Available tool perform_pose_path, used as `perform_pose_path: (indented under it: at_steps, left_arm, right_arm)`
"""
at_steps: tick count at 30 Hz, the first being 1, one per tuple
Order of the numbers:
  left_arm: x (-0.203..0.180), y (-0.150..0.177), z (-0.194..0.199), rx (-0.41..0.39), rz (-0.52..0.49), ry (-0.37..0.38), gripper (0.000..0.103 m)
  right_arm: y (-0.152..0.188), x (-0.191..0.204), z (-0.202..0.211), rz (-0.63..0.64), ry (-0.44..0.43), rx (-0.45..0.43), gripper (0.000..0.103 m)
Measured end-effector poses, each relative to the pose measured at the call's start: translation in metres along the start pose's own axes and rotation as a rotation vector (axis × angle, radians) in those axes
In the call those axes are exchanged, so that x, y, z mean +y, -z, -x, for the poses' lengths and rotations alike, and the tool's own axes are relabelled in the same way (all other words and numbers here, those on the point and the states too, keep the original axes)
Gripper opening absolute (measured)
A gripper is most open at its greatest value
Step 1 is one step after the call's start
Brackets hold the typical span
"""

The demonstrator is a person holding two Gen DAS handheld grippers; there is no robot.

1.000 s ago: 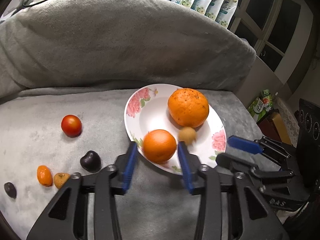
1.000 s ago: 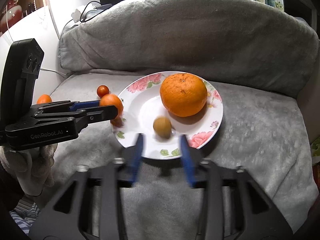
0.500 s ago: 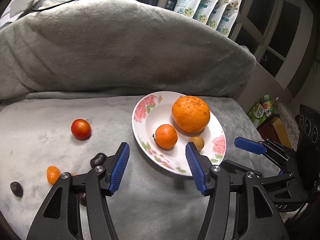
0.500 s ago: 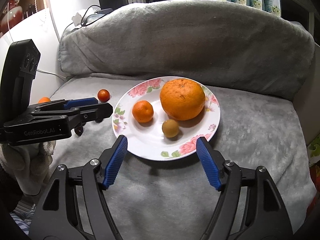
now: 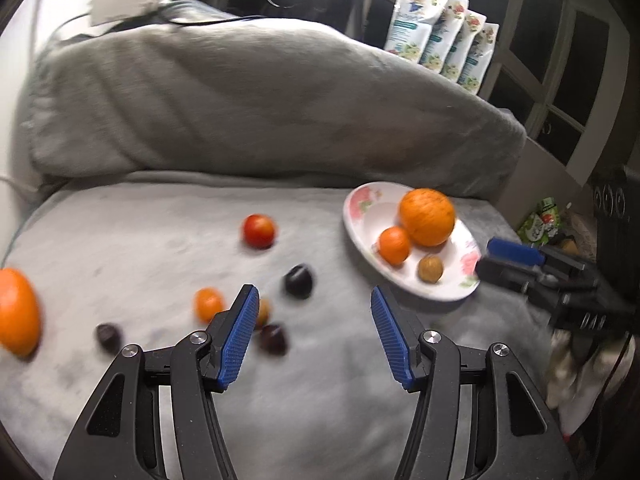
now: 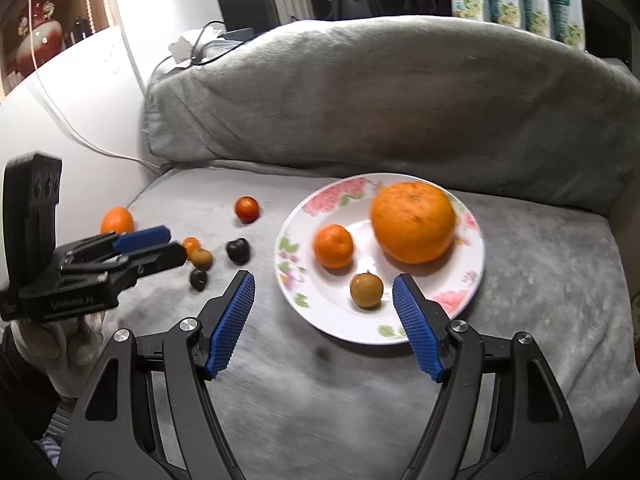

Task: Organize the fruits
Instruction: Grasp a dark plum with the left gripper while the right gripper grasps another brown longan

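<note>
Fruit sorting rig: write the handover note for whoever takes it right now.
Left gripper: open, empty, over the loose fruit.
Right gripper: open, empty, at the near rim of the plate.
Done: on the plate are the big orange, a small mandarin and a brown longan.
Left: on the grey blanket lie a red tomato, an orange, a small orange fruit, a brown fruit and dark fruits; the left view shows three dark ones.

Grey blanket-draped sofa, dark windows
</note>
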State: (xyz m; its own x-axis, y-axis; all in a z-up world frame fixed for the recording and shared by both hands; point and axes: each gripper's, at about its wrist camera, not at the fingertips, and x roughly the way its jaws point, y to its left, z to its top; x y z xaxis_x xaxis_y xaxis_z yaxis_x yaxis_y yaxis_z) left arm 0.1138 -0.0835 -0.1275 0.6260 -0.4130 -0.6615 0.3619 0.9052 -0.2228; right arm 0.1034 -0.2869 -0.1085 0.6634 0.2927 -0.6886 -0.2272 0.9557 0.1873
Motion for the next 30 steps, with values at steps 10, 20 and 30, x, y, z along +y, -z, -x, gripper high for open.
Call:
perform_pose_path:
  at_steps: [10, 20, 30]
  left_arm:
    - [0.035, 0.031, 0.019, 0.025, 0.024, -0.073, 0.058]
    - [0.063, 0.043, 0.03, 0.02, 0.083, -0.118, 0.052]
    - [0.093, 0.047, 0.037, 0.01, 0.138, -0.168, 0.046]
  right_arm:
    - [-0.013, 0.037, -0.017, 0.053, -0.097, 0.018, 0.074]
    - [-0.019, 0.072, -0.05, 0.105, -0.187, 0.091, 0.054]
    - [-0.019, 0.106, -0.09, 0.193, -0.239, 0.192, 0.04]
